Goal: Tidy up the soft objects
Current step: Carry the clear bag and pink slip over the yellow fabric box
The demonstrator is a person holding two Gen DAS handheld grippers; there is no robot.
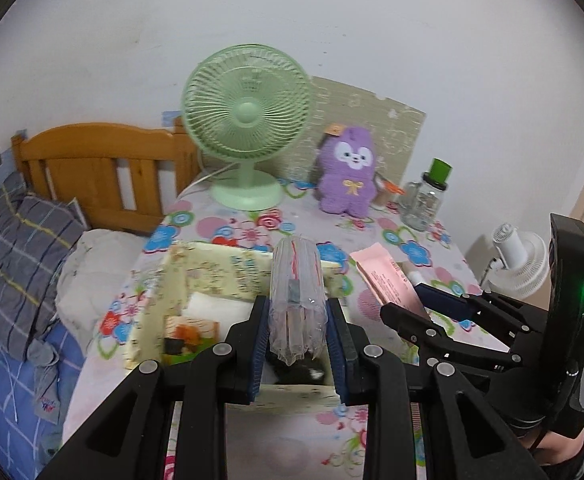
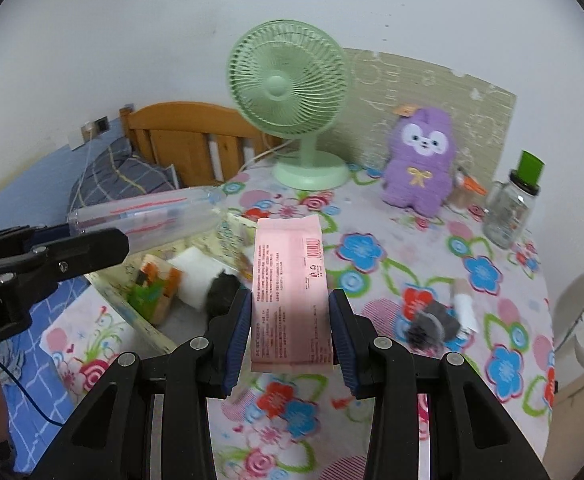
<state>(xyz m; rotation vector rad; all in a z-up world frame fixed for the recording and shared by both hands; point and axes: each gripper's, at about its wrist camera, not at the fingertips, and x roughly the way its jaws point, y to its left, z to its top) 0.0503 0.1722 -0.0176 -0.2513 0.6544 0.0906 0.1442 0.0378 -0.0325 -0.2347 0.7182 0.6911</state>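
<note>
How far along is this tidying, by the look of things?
Partway. Done: the floral box already holds a white pad and a dark fluffy thing. In hand: the left gripper clamps a clear air cushion, the right gripper a pink packet. Left: a grey fuzzy item and the purple plush remain on the table.

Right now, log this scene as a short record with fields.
left gripper: shut on clear air-cushion pack, held above the floral box
right gripper: shut on pink packet, held above the table
box contents: white pad, dark fluffy item, orange-green pack
table rear: green fan, purple plush, glass jar
</note>
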